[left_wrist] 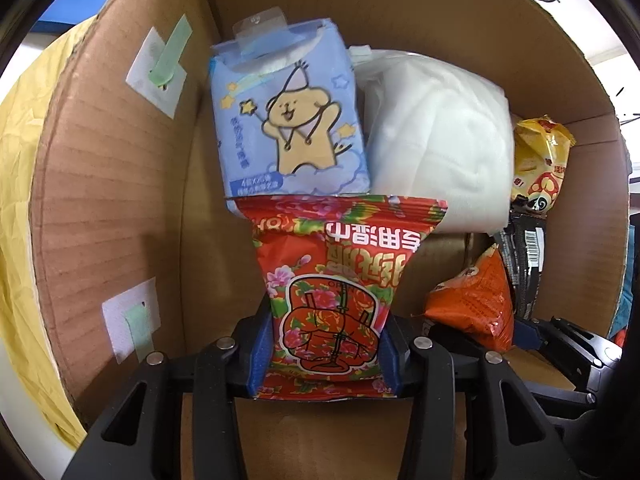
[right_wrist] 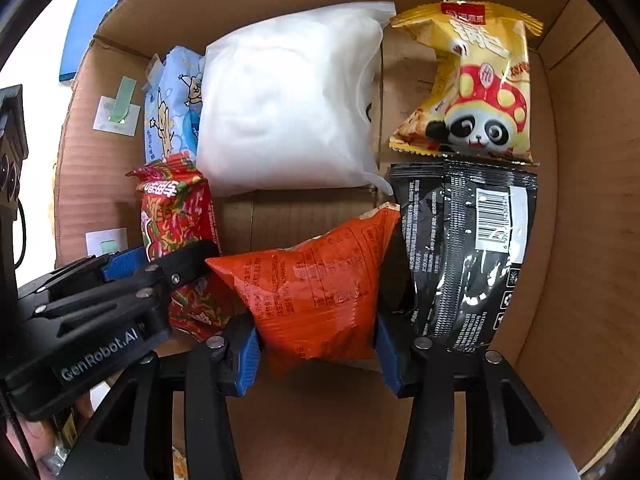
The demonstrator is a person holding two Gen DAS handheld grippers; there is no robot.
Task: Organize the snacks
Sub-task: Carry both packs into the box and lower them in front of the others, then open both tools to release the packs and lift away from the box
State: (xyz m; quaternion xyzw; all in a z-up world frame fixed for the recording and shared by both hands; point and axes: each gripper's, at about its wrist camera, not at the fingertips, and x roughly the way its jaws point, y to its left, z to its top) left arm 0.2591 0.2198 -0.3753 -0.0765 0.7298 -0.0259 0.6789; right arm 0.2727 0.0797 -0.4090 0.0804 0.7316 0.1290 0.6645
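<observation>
The left gripper [left_wrist: 324, 354] is pinching the red flowered packet [left_wrist: 332, 284] across its lower body, holding it inside the cardboard box [left_wrist: 120, 184] in front of the blue tissue pack [left_wrist: 288, 120]. The right gripper [right_wrist: 316, 354] is squeezing the orange packet [right_wrist: 316, 284] between its fingers, beside the black packet [right_wrist: 468, 256]. Both packets are looking light, puffy and crinkly, likely slippery and crushable, so a gentle hold near a sealed edge seems wiser. Whether either packet is resting on the box floor is staying hidden, and the white bag [right_wrist: 288, 104] is showing nothing of its contents.
</observation>
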